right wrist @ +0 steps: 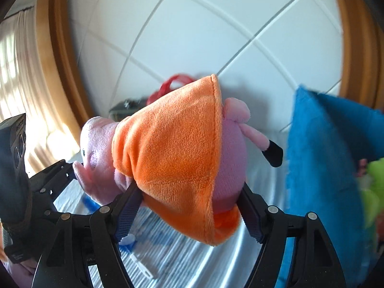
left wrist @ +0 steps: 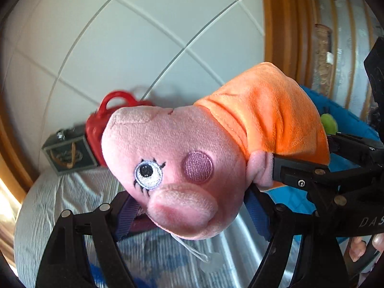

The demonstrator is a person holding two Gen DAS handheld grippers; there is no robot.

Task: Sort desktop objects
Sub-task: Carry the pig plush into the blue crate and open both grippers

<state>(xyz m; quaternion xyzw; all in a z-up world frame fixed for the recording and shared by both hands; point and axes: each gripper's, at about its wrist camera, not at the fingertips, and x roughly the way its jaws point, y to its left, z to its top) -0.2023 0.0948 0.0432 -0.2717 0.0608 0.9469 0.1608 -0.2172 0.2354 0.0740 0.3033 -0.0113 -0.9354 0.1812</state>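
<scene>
1. Now, in the left wrist view, the left tool (left wrist: 192,212) squeezes the head of the pig toy (left wrist: 192,168) in the middle of the frame. Another tool comes in from the right side and touches the pig's arm. Behind the pig, at middle left, sit a red bag (left wrist: 102,120) and a dark box (left wrist: 68,152) on a striped cloth (left wrist: 48,204).

2. In the right wrist view, the right tool (right wrist: 189,207) squeezes the pig's body in its orange dress (right wrist: 172,148), at the middle of the frame. A blue fuzzy basket (right wrist: 319,158) stands at the right, with something green (right wrist: 374,187) inside.

3. I think the pig is being carried to its place. Next, one tool should let go, and the pig could go into the blue basket.
</scene>
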